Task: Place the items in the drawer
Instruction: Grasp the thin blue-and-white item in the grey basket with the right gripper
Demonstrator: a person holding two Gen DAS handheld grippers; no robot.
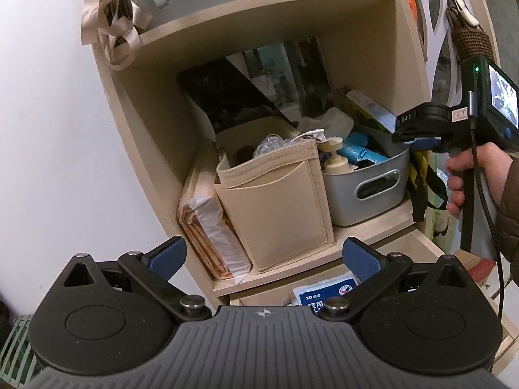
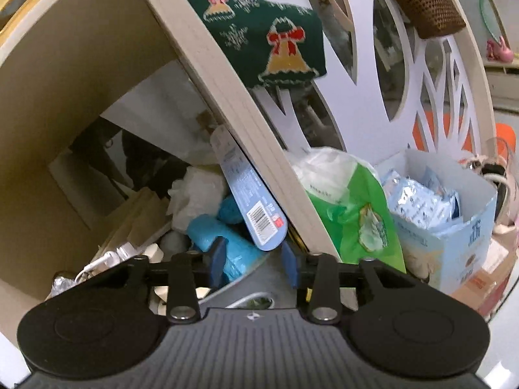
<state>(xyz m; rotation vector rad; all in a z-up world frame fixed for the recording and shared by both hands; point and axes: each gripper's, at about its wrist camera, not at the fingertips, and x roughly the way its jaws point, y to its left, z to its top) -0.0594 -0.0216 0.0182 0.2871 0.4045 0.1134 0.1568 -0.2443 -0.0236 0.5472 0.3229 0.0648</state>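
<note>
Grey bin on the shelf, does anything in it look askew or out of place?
Yes. A flat blue card package leans diagonally out of the grey bin against the shelf's side panel, over loosely piled blue rolls.

Pale wood shelf [image 1: 366,227] is pretty packed: a beige felt organizer [image 1: 275,201] in the middle, grey plastic bin [image 1: 363,188] just right of it, and a plastic-wrapped flat bundle [image 1: 207,227] leaning on the left.

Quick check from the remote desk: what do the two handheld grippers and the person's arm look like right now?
Both grippers, left and right, have black linkages, blue ribbed pads and grey ridged bodies. From the left view, the right unit has a pistol grip, a lit screen, a black cable. Brown padded sleeve.
</note>
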